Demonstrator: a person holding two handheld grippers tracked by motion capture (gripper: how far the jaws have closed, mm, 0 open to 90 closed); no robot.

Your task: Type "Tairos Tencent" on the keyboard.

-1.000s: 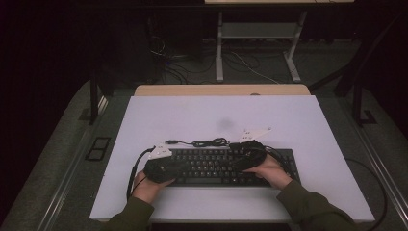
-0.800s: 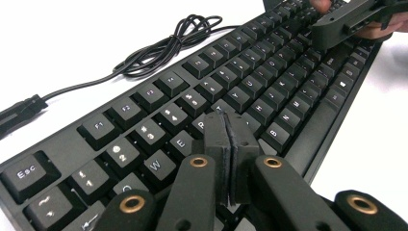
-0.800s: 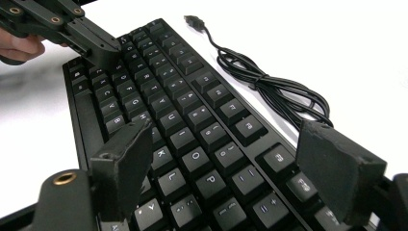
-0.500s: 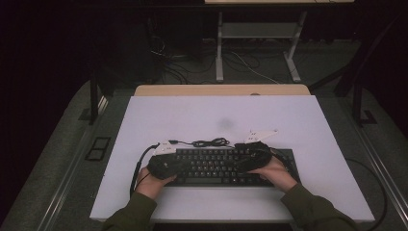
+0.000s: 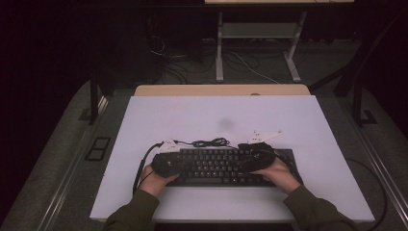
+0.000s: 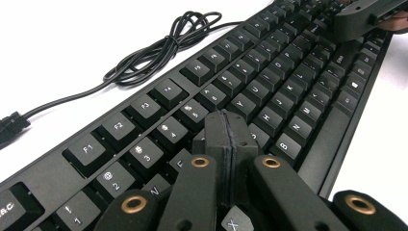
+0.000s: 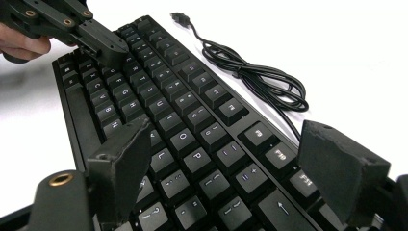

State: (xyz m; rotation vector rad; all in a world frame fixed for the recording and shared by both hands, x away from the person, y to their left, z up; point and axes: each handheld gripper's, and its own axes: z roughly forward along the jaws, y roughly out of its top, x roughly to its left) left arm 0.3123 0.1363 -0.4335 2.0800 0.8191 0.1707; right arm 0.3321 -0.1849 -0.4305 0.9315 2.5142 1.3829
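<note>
A: From the high view, we see the black keyboard (image 5: 221,166) lying at about six o'clock on the white table (image 5: 221,120), near its front edge. Our left gripper (image 5: 166,163) sits over its nine o'clock end, our right gripper (image 5: 257,159) over its three o'clock end.

B: And the coiled cable (image 5: 209,142) lies just past the keyboard at twelve o'clock, on the table.

A: In the left gripper view, our jaws are pressed flat together, nothing between them, their tip down on the keys of the keyboard (image 6: 269,91). They have just been closing. The cable (image 6: 159,48) curls at eleven o'clock.

B: In the right gripper view, our jaws stand wide apart above the keyboard (image 7: 183,120), clamped on nothing. The left gripper (image 7: 108,48) shows at ten o'clock, the cable (image 7: 260,77) at one o'clock.
</note>
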